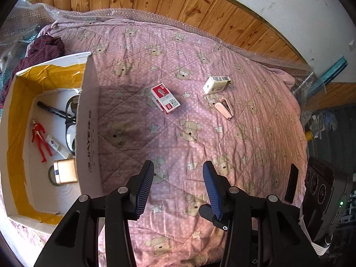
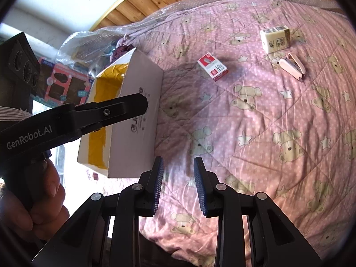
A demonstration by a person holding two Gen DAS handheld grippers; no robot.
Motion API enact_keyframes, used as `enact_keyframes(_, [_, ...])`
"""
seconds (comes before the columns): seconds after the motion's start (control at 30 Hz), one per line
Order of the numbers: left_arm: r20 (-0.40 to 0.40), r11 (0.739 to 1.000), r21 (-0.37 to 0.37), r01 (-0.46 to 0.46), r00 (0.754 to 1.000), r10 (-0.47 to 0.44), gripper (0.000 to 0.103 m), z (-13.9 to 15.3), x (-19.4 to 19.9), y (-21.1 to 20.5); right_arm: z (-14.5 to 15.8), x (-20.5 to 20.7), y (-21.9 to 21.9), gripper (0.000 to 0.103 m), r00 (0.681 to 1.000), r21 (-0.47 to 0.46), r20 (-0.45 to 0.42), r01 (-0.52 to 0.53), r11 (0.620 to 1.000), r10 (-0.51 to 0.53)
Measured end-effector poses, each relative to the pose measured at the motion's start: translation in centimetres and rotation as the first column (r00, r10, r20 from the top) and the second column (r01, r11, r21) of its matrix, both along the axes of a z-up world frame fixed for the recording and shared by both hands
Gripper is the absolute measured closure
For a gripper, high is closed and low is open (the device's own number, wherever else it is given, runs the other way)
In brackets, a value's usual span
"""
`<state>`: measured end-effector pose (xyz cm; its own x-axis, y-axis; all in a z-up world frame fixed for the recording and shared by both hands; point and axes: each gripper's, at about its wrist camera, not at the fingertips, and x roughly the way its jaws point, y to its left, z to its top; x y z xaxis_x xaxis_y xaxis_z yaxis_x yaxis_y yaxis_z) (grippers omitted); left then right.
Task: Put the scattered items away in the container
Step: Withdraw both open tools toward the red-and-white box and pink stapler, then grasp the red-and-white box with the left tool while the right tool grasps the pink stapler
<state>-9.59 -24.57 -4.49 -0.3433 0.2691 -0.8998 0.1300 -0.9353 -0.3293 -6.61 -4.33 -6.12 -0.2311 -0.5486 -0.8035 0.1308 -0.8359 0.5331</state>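
Nearest in the left wrist view, the left gripper point(image 1: 178, 184) hangs over the pink bear-print quilt point(image 1: 189, 133) with its blue-padded fingers point(image 1: 144, 187) spread apart and nothing between them. The right gripper point(image 2: 178, 182) is likewise parted and empty, its fingers point(image 2: 158, 184) pointing across the bed, so both look ready to reach rather than to carry.

To the left of the left fingers stands the open cardboard box point(image 1: 87, 122), lined with yellow tape, which I take to be the container. It holds a rose-gold case point(image 1: 65, 170), a red toy figure point(image 1: 40, 138), a small white tube point(image 1: 56, 145), a black marker pen point(image 1: 50, 109) and dark-framed glasses point(image 1: 72, 120) (so part of the tidying seems done).

Ahead of the fingers, three items lie loose on the quilt. The red and white staple box point(image 1: 165, 99) is the closest, almost straight ahead. Beyond it and to the right lies a pink clamshell case point(image 1: 224, 108), half open, and just past that a cream tissue pack point(image 1: 216, 84); these two are near each other but apart.

Lying flat and separate, each should allow a plain pinch from above, though the soft quilt may give under pressure. The staple box, nearest the container, seems the sensible next pick.
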Motion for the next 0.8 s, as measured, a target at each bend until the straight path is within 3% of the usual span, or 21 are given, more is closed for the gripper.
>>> enact_keyframes(0.3, [0.037,0.999,0.027,-0.047,0.998,0.046,0.053,-1.4,-4.0,-0.7,-1.8,-3.8,2.9,0.072,0.997,0.001,0.035,0.073,0.997,-0.073])
enact_keyframes(0.53, [0.104,0.995,0.061,-0.08,0.992,0.073,0.053,-3.9,-7.8,-0.6,-3.4,-6.7,5.8,0.072,0.99,0.002,0.072,0.125,0.992,-0.125])
enact_keyframes(0.8, [0.168,0.994,0.049,-0.097,0.982,0.088,0.053,-7.2,-12.6,0.2,-5.1,-10.4,9.5,0.072,0.974,0.014,0.094,0.204,0.979,-0.205])
